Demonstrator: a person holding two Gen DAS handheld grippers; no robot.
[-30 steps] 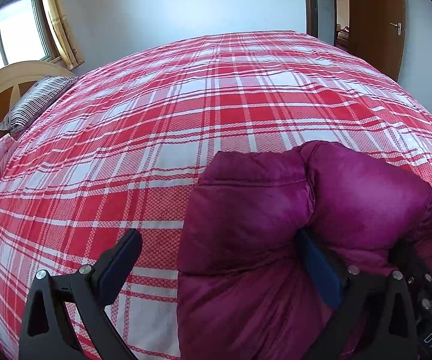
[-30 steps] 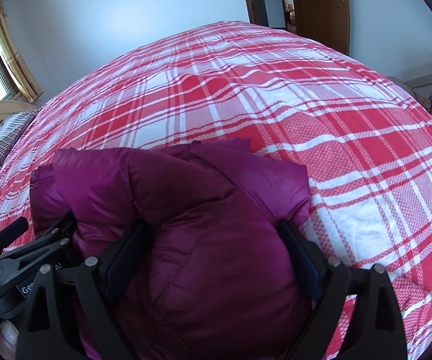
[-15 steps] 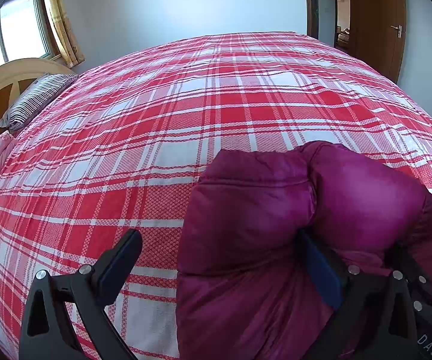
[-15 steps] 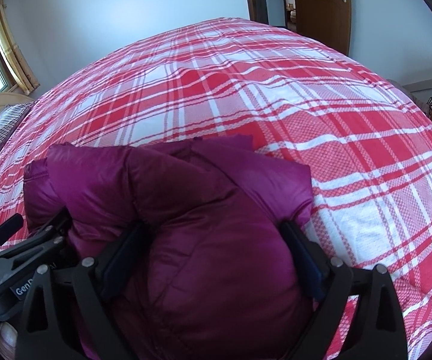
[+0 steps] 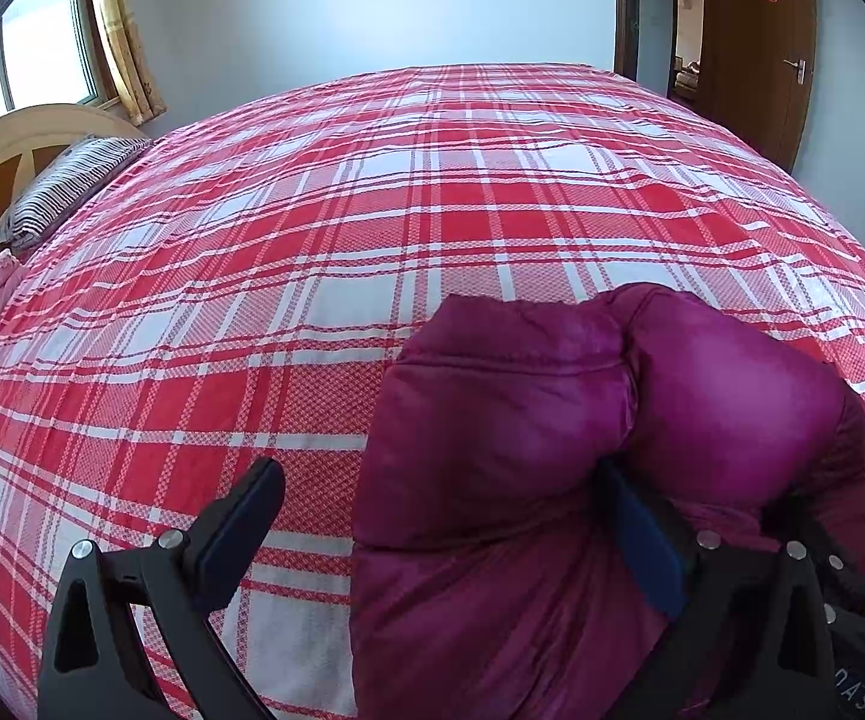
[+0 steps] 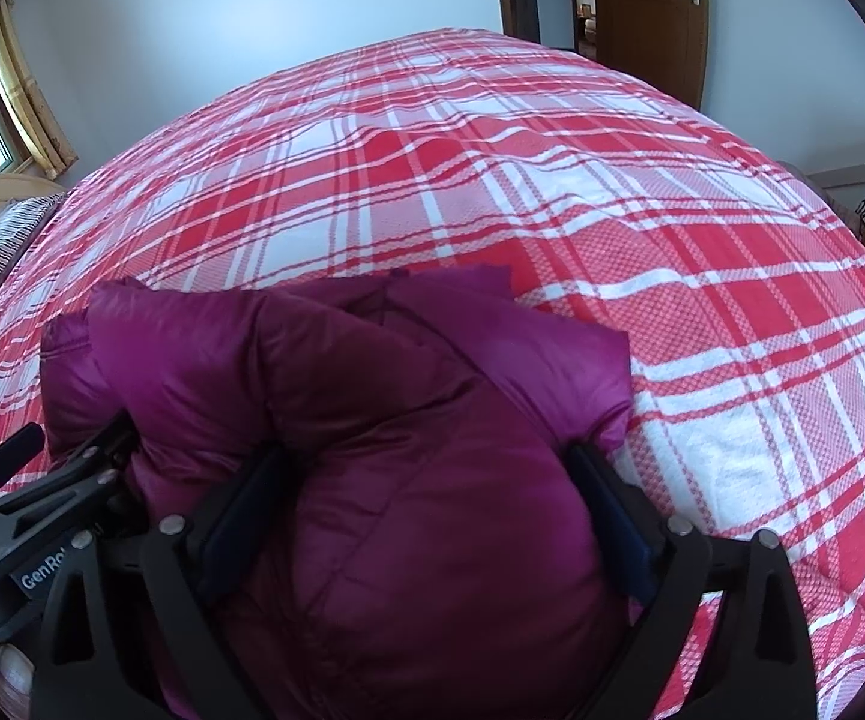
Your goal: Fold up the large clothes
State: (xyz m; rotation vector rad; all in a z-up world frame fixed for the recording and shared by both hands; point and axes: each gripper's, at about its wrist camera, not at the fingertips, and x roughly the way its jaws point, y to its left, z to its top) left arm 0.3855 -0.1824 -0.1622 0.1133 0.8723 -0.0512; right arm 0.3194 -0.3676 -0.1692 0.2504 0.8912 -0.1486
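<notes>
We have the magenta puffer jacket already folded into a thick bundle near the bed's front edge. Our left gripper and right gripper both stand with fingers apart around it; only releasing seems left.

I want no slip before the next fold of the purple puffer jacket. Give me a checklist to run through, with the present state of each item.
1. Right gripper straddles the purple puffer jacket, both fingers against the padding: ok.
2. Left gripper has the jacket: not ok; its jaws are wide open, only the right finger touches the padding and the left finger is over bare bedspread.
3. Right gripper's hold is firm: cannot tell; its jaws are spread wide by the bulk.
4. Bedspread ahead is flat: ok.
5. Striped pillow is well away from the jacket: ok.
6. Jacket's near edge is tidy: cannot tell, hidden below both views.
</notes>
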